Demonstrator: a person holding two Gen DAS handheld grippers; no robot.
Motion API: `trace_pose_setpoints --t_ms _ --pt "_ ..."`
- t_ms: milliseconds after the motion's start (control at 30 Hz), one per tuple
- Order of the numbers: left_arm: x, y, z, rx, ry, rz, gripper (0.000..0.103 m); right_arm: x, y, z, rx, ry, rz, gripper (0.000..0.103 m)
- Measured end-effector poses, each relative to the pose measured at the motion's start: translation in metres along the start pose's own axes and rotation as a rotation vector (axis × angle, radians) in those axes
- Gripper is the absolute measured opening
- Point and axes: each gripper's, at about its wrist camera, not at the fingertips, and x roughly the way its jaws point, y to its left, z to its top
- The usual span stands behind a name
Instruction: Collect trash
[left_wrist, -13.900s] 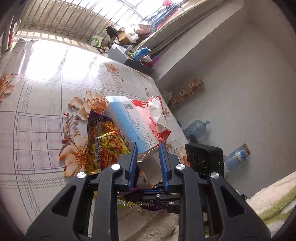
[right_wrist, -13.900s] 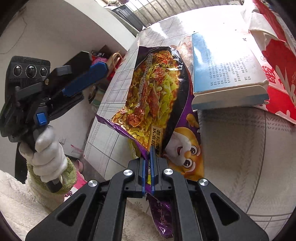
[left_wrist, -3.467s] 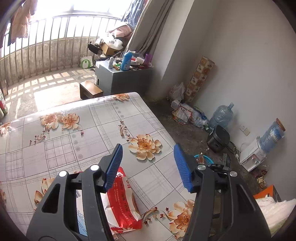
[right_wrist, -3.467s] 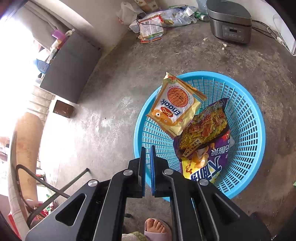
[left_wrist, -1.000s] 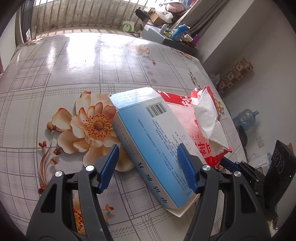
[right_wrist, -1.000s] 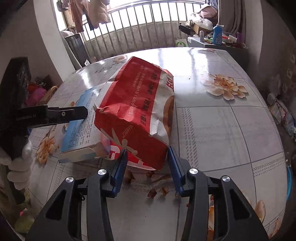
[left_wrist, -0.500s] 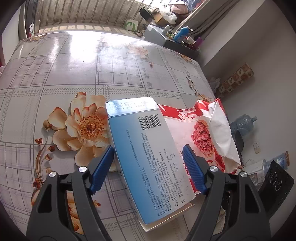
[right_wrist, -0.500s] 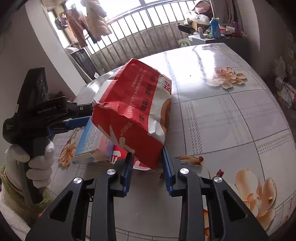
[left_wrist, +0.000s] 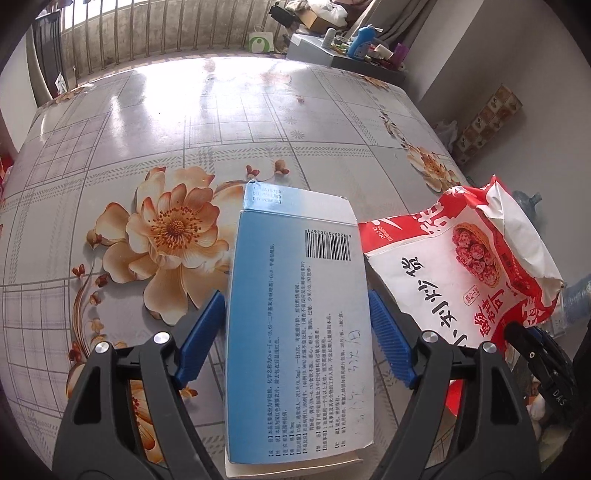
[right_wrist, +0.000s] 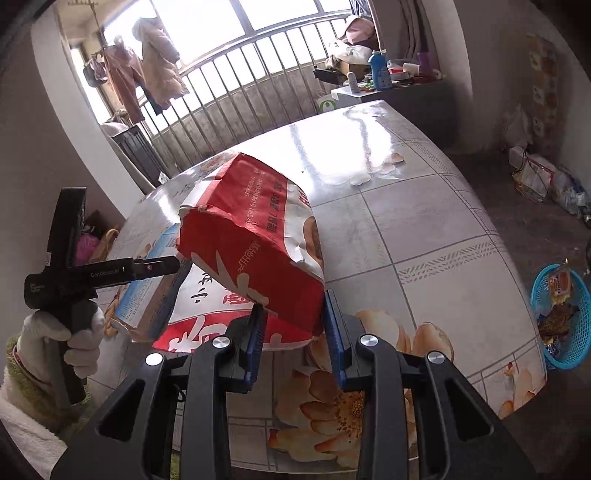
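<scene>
Table (left_wrist: 258, 122) spreads ahead of both grippers. Off its edge, far to the right gripper's (right_wrist: 293, 330) right, sits the basket (right_wrist: 574, 347). That gripper pinches the red bag's (right_wrist: 251, 247) corner, lifted; a thin hold may slip. The left gripper (left_wrist: 297, 334) stands spread around the blue box (left_wrist: 299, 332), pads apparently touching its sides, so squeezing could crush it.

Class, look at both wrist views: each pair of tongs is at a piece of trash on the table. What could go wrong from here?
1. The right tongs pinch only a corner of the red bag; it may slip or tear when carried.
2. The blue box sits between the wide left tongs, pads barely touching, and overlaps the bag, so lifting either may drag the other.
</scene>
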Motion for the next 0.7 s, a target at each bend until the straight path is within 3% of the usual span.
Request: trace_pose_setpoints --t_ms 67,133,267,367,433,533,600,700 --pt "-0.001 -0.003 -0.003 0.016 0.004 0.000 0.075 -0.003 -0.006 0.000 -0.013 0.030 -0.004 0.036" --pt "0.001 -0.008 -0.005 0.041 0.002 0.006 0.075 -0.009 -0.014 0.001 -0.014 0.062 0.028 0.053" --pt "0.002 -0.017 -0.010 0.101 0.003 0.040 0.075 -0.035 -0.029 0.007 0.034 0.032 0.196 0.068" --pt "0.004 -0.025 -0.015 0.163 -0.008 0.083 0.075 -0.046 -0.043 0.016 0.126 -0.049 0.268 0.069" --pt "0.006 -0.028 -0.015 0.187 -0.015 0.111 0.075 -0.039 -0.052 0.022 0.185 -0.063 0.237 0.069" --pt "0.007 -0.030 -0.015 0.200 -0.021 0.128 0.074 -0.012 -0.064 0.027 0.277 -0.019 0.131 0.069" --pt "0.006 -0.026 -0.013 0.193 -0.024 0.121 0.072 0.006 -0.070 0.030 0.336 0.008 0.135 0.063" --pt "0.007 -0.023 -0.010 0.170 -0.030 0.124 0.071 0.027 -0.062 0.033 0.322 0.045 0.158 0.062"
